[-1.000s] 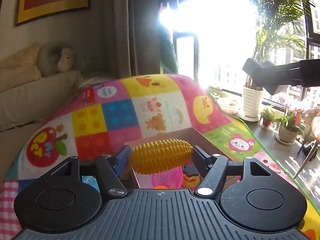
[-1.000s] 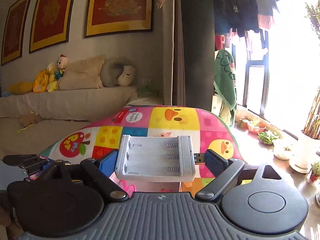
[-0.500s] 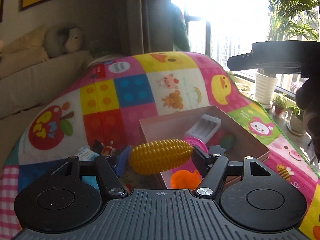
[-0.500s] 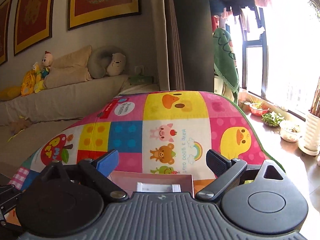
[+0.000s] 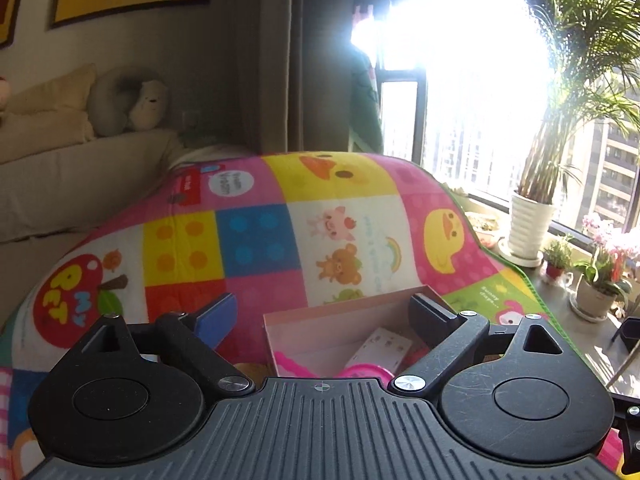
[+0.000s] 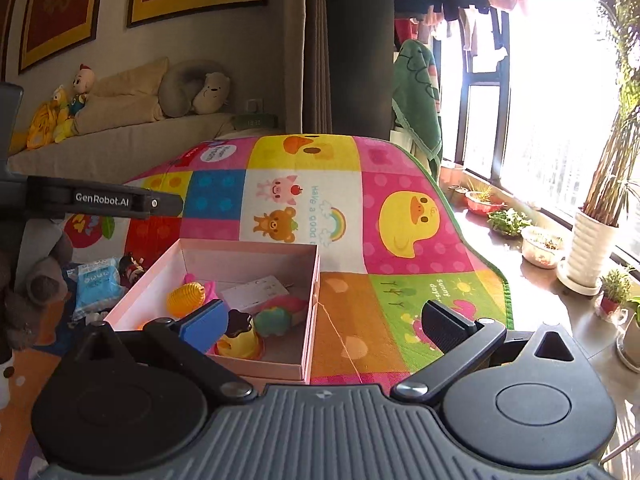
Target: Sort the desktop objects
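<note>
On the colourful patchwork cartoon play mat [image 6: 400, 216] that covers the table, an open pale pink cardboard box [image 6: 276, 250] sits at the near left in the right wrist view, holding the sorted toys. Inside it the ribbed yellow corn-shaped rubber toy [image 6: 186, 298] lies at the left side, a white plastic battery holder [image 6: 256, 292] lies flat toward the far wall, a round green and pink soft toy [image 6: 276, 318] rests near the right wall, and a yellow cup with a dark brown star-shaped top [image 6: 240, 332] stands at the near edge. The right gripper [image 6: 320, 320] hangs above the near right corner of the box with its jaws spread wide and nothing between them; its blue-padded left finger overlaps the box interior just in front of the corn toy, while its black right finger is over the bare mat. The left gripper [image 5: 324, 314] is likewise released and carries nothing; in its own view its fingers straddle the far wall of the same pink box [image 5: 340, 320], and the battery holder [image 5: 380, 346] and a bright pink round piece [image 5: 366, 372] show between them, lower down in the box. Left of the box on the mat lie a light blue plastic packet [image 6: 96, 286] and a small red and black figurine [image 6: 130, 268].
</note>
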Action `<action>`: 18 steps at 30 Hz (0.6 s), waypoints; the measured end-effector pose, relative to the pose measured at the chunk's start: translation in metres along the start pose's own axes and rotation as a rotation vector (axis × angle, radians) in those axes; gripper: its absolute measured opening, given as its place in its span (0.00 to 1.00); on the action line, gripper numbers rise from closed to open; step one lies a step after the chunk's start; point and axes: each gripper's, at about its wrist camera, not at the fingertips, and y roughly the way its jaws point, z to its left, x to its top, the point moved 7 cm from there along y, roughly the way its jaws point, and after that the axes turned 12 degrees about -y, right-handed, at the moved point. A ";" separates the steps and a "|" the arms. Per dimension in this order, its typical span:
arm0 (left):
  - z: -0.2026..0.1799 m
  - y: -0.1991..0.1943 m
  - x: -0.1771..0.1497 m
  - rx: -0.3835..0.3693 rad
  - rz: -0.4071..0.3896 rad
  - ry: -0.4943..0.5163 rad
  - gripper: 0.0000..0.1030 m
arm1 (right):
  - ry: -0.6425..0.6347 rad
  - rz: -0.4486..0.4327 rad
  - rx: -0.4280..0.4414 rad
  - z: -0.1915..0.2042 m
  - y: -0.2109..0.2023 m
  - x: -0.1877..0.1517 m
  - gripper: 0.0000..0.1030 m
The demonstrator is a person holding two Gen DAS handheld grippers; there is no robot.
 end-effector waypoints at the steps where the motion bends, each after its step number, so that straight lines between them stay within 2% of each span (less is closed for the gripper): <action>1: 0.012 -0.006 -0.006 0.026 0.001 -0.007 0.93 | -0.021 0.003 0.001 0.004 -0.001 -0.004 1.00; 6: 0.071 -0.025 -0.042 0.143 0.061 -0.056 0.94 | -0.116 0.013 0.030 0.031 0.001 -0.011 1.00; 11: 0.122 -0.050 -0.079 0.241 0.113 -0.110 0.94 | -0.132 0.011 0.118 0.065 0.000 -0.007 1.00; 15: 0.149 -0.071 -0.108 0.345 0.135 -0.119 0.94 | -0.176 -0.002 0.173 0.099 -0.001 0.000 1.00; 17: 0.159 -0.079 -0.118 0.388 0.134 -0.124 0.94 | -0.203 -0.007 0.188 0.119 0.003 0.008 0.92; 18: 0.164 -0.082 -0.123 0.407 0.134 -0.133 0.95 | -0.222 0.001 0.218 0.133 0.007 0.013 0.82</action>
